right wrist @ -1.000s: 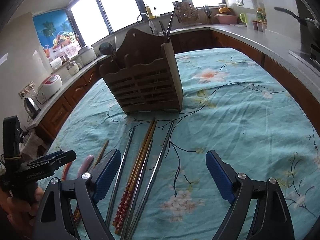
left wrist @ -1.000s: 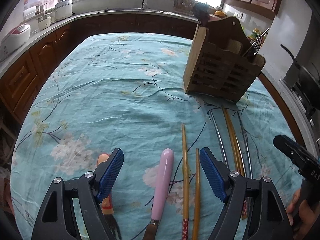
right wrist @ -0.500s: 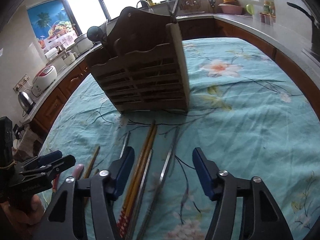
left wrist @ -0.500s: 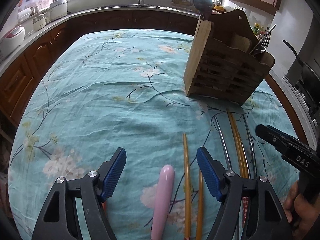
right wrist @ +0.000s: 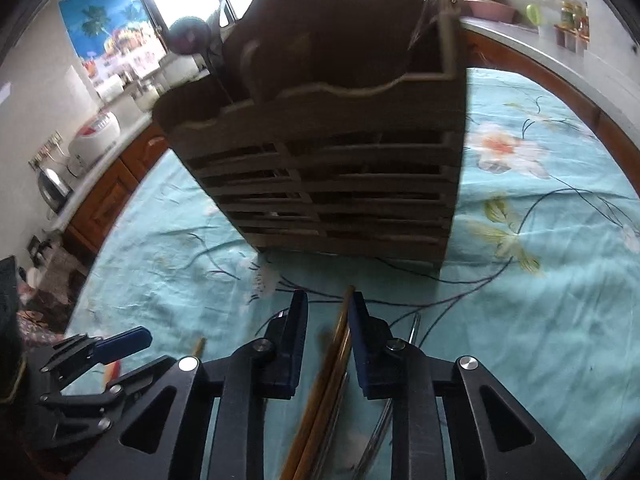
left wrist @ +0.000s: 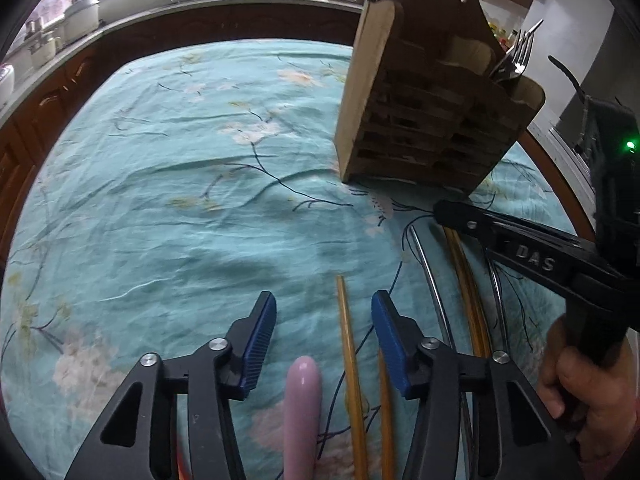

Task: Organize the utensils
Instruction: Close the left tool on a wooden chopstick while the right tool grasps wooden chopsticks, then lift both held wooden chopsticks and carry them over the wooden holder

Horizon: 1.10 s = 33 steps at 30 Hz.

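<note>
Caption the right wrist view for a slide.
Right hand-held gripper closing around wooden chopsticks on the floral tablecloth, before the slatted wooden utensil holder.

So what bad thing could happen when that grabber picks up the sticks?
The right gripper is closing around the brown chopsticks near their tips, so the long ends might droop or slip out when lifted. Metal chopsticks lie right beside them and could get nudged or dragged along. The wooden holder stands just ahead, so a push forward might bump it.
</note>
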Available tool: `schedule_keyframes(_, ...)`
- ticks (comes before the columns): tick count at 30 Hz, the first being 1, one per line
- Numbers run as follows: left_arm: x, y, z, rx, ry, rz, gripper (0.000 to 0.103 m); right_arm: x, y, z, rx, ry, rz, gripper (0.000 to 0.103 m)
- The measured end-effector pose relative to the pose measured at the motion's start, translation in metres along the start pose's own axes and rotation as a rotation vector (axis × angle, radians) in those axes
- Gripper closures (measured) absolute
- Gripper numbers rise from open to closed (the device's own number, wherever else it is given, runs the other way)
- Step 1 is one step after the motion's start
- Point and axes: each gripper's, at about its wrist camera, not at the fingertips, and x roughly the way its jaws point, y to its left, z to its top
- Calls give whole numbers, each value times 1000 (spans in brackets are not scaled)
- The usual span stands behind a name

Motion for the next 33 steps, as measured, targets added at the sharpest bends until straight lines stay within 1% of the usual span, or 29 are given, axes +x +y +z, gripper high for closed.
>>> schedule_keyframes(2,8,1,1,3,21,-11,62,8,0,0,-4,14,1,85)
schedule_keyframes(5,13,-4,4,33,13,2,63,13,0,0,-11,17,-9,86)
schedule_keyframes(7,17,-7,6,54,14,17,71,15,0,3,-16,15,-17,87)
schedule_keyframes(9,20,-10,7,72,16,29,91,15,-1,3,-19,11,-19,88)
schedule_keyframes(11,21,-12,8,73,18,27,98,14,0,1,-28,10,-25,89)
schedule_keyframes(13,21,-11,8,68,16,22,98,13,-1,1,-36,6,-37,94)
schedule_keyframes(18,13,-7,7,40,-7,-2,100,2,-11,0,13,-13,10,96)
schedule_keyframes(25,-25,4,4,-35,-71,-74,100,-40,-14,1,26,-84,63,97)
schedule_keyframes(33,-76,10,-7,-70,-158,-87,100,-86,-1,5,27,-167,106,98)
